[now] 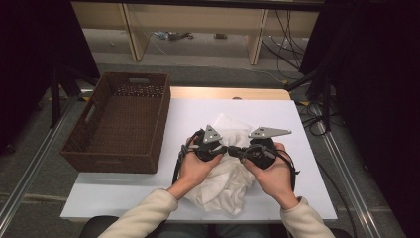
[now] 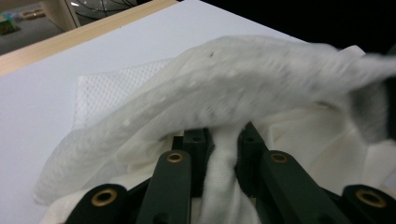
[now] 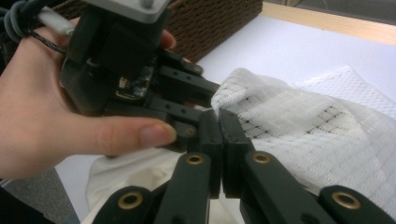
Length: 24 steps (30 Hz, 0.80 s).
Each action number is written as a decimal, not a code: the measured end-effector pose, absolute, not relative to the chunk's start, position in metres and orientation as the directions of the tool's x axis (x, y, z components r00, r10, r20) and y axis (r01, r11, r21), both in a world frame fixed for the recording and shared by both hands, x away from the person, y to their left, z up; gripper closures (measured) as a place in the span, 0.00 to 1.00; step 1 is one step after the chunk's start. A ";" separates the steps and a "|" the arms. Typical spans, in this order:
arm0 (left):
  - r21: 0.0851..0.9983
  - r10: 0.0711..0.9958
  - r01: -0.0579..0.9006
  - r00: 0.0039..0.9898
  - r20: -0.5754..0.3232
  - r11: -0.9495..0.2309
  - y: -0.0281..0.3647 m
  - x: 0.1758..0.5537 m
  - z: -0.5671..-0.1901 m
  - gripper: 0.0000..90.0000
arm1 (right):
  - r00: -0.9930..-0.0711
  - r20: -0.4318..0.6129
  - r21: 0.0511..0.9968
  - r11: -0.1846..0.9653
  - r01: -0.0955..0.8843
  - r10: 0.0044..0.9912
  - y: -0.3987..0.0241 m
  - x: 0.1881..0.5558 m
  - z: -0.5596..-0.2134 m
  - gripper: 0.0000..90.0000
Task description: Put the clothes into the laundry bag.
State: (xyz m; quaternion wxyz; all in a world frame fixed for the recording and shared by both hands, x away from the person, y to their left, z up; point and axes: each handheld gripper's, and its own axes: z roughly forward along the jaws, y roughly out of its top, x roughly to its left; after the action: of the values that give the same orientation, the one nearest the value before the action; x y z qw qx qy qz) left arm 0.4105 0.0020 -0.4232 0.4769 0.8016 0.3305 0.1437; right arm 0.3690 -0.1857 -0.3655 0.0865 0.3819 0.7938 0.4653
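White cloth [image 2: 224, 186] between left fingers [image 2: 250, 140]

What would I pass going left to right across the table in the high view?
Basket → left hand with left gripper → right gripper in right hand. The white cloth lies under both hands, so it has no clear place in the order.

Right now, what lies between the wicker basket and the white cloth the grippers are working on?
Bare white tabletop: in the high view nothing sits between the wicker basket and the white cloth.
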 end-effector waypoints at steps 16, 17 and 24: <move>0.806 0.632 0.383 0.775 -0.016 -0.450 0.044 0.385 -0.406 0.27 | -0.675 0.210 0.807 0.264 0.528 0.707 -0.191 0.371 -0.364 1.00; 0.795 0.637 0.402 0.770 -0.027 -0.453 0.044 0.389 -0.411 0.27 | -0.677 0.199 0.812 0.267 0.519 0.709 -0.190 0.371 -0.364 1.00; 0.756 0.613 0.451 0.786 -0.084 -0.475 0.034 0.408 -0.441 0.50 | -0.677 0.210 0.803 0.271 0.531 0.706 -0.187 0.371 -0.367 1.00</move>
State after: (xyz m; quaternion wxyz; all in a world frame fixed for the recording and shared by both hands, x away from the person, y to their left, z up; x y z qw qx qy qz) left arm 0.4077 0.0339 -0.4407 0.4067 0.8529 0.3118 0.0994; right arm 0.3714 -0.1874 -0.3672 0.0949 0.3906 0.7914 0.4606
